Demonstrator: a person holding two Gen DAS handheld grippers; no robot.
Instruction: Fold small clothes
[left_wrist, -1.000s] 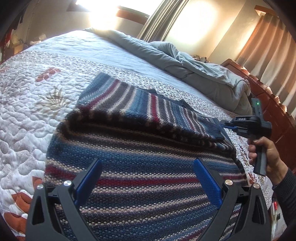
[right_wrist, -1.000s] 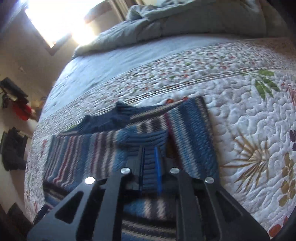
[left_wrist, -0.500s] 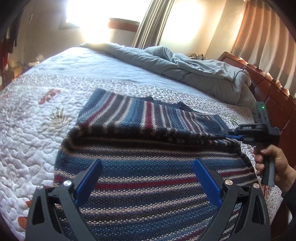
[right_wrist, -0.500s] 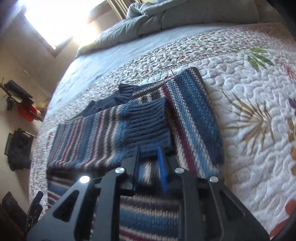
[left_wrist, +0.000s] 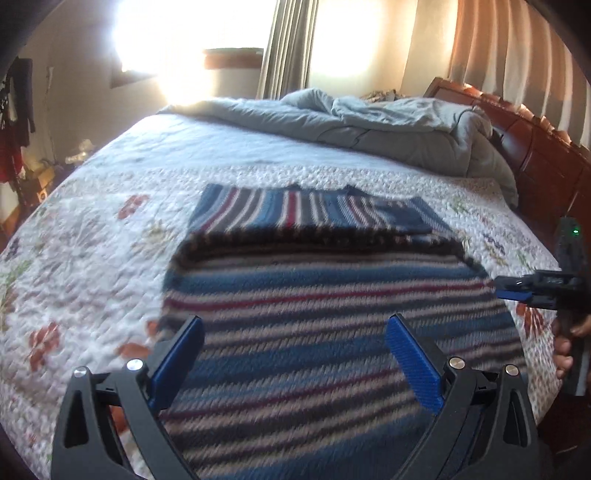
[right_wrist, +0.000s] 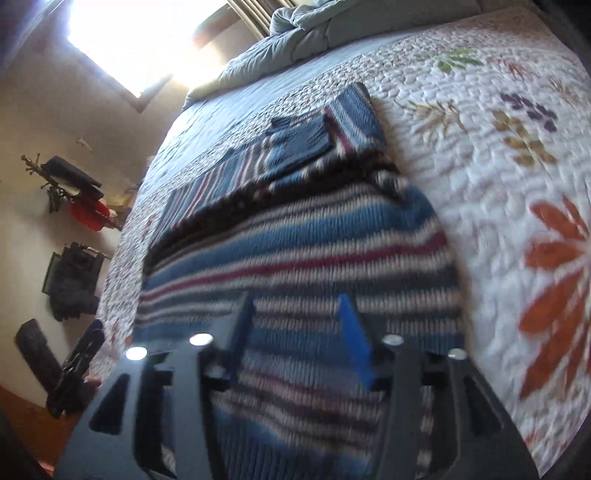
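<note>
Sweater (left_wrist: 325, 295) with blue, cream and dark red stripes lies flat on the floral quilt (left_wrist: 92, 258) of the bed, near the edge closest to you, spread wide so that its folds have a soft, even surface under them. Its far part is already doubled over — a sleeve (right_wrist: 299, 144) with a dark blue ribbed cuff rests across the top, and a dark fold line runs crosswise through the middle of the garment. Your left hand-held gripper (left_wrist: 295, 354) hovers above the near half with its blue pads wide apart and nothing between them, likely kept ready for the next pinch of fabric. Your right hand-held gripper (right_wrist: 295, 332) hangs over the sweater's right side; its jaws are opening, and no cloth is caught between the pads, only the knit lying below them. In the left view it shows at the sweater's right edge, with your hand (left_wrist: 569, 347) on its handle. A crumpled grey duvet (left_wrist: 369, 125) sits well apart at the head of the bed, out of the way — the folding space stays free.
</note>
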